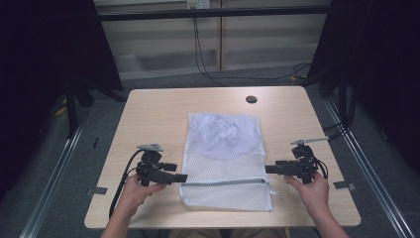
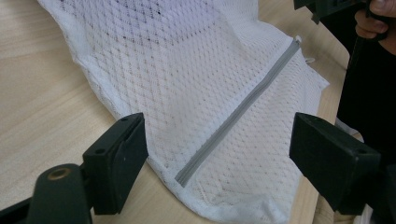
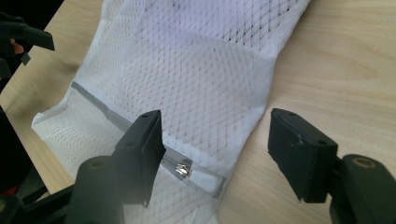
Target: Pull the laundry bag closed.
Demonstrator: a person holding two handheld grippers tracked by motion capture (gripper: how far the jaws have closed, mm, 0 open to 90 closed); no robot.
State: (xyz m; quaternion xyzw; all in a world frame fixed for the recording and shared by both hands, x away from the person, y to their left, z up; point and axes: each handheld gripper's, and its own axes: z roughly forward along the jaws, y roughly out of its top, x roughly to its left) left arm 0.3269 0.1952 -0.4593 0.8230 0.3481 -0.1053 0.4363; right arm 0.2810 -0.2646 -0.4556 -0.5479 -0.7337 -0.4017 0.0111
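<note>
1. Between the two grippers, a white mesh laundry bag (image 1: 225,158) lies flat on the table (image 1: 153,114), something bundled inside its far half.
2. The left gripper (image 1: 179,177), jaws apart, points at the closed end of the grey zipper (image 2: 238,112).
3. The right gripper (image 1: 270,169), jaws apart, faces the zipper pull (image 3: 183,171).
4. Likely step: approach before unzipping; next, pinch the pull while the left pins the fabric.

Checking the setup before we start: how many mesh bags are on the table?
1. A white mesh laundry bag lies flat mid-table between the left gripper and right gripper, its grey zipper near the person's edge. Something pale sits inside.
</note>
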